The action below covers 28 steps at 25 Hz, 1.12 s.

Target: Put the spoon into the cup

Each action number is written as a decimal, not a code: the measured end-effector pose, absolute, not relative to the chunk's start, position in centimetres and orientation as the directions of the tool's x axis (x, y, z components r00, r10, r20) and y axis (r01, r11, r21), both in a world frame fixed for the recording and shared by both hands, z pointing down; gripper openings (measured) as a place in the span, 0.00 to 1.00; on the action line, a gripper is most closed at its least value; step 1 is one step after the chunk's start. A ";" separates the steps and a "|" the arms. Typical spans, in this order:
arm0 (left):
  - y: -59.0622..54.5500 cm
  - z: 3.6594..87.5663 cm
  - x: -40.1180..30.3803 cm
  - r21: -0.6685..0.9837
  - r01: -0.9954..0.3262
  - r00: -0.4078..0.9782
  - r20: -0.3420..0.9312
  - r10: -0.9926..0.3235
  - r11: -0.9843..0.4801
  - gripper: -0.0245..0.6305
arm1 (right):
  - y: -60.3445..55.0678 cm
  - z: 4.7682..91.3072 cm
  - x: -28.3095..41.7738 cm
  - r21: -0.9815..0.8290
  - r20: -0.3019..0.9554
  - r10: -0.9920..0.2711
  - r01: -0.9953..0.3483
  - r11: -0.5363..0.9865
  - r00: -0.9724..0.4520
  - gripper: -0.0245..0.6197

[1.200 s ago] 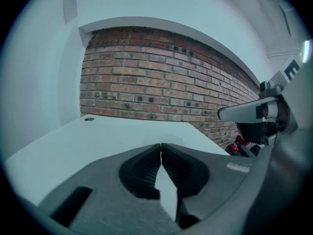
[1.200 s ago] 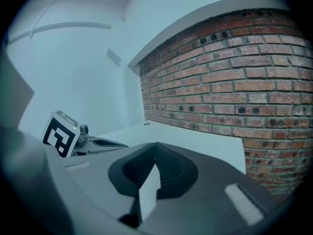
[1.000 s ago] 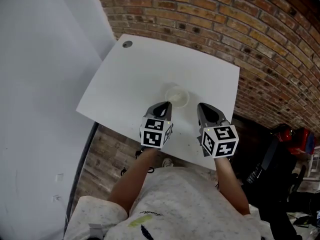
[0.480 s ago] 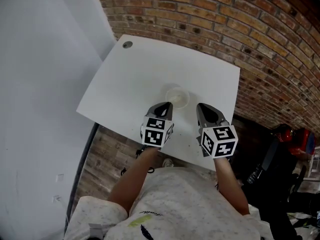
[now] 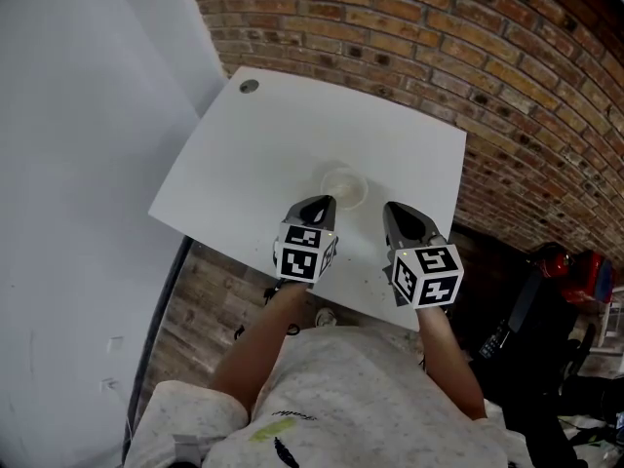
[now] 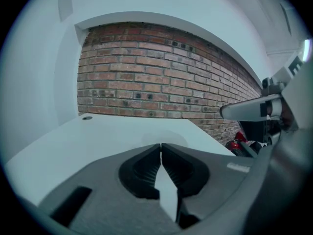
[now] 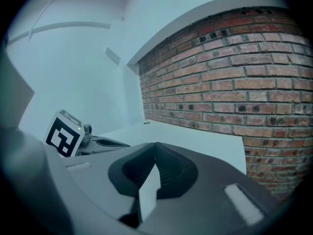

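A pale, nearly white cup [image 5: 344,188] stands upright on the white table [image 5: 244,164], near its front edge. I see no spoon in any view. My left gripper [image 5: 320,204] hovers just in front of the cup, to its left, jaws shut with nothing between them [image 6: 161,146]. My right gripper [image 5: 393,209] is level with it, to the cup's right, and is also shut and empty [image 7: 156,145]. In the left gripper view the cup [image 6: 166,137] is only a faint outline past the jaws.
A round dark grommet [image 5: 249,87] sits at the table's far left corner. A brick wall [image 5: 468,57] runs behind and to the right of the table, a white wall [image 5: 78,164] to its left. Red and black gear [image 5: 561,261] lies on the floor at right.
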<state>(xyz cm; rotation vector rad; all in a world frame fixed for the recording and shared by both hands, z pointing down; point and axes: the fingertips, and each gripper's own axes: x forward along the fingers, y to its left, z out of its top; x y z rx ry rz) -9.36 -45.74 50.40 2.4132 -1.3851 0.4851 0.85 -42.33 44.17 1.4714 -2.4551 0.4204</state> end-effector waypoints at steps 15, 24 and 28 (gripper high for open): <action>-42.7 48.8 -9.7 0.095 -0.904 0.417 0.413 -0.810 -0.417 0.07 | -39.4 44.0 1.5 -0.125 0.355 -0.784 -0.857 0.500 -0.509 0.05; -38.5 48.2 -10.1 0.095 -0.931 0.360 0.402 -0.842 -0.353 0.07 | -36.2 43.9 1.2 -0.129 0.345 -0.748 -0.818 0.560 -0.567 0.05; -36.7 47.5 -9.6 0.096 -0.938 0.344 0.388 -0.855 -0.334 0.07 | -34.6 44.0 1.7 -0.134 0.340 -0.734 -0.802 0.582 -0.589 0.05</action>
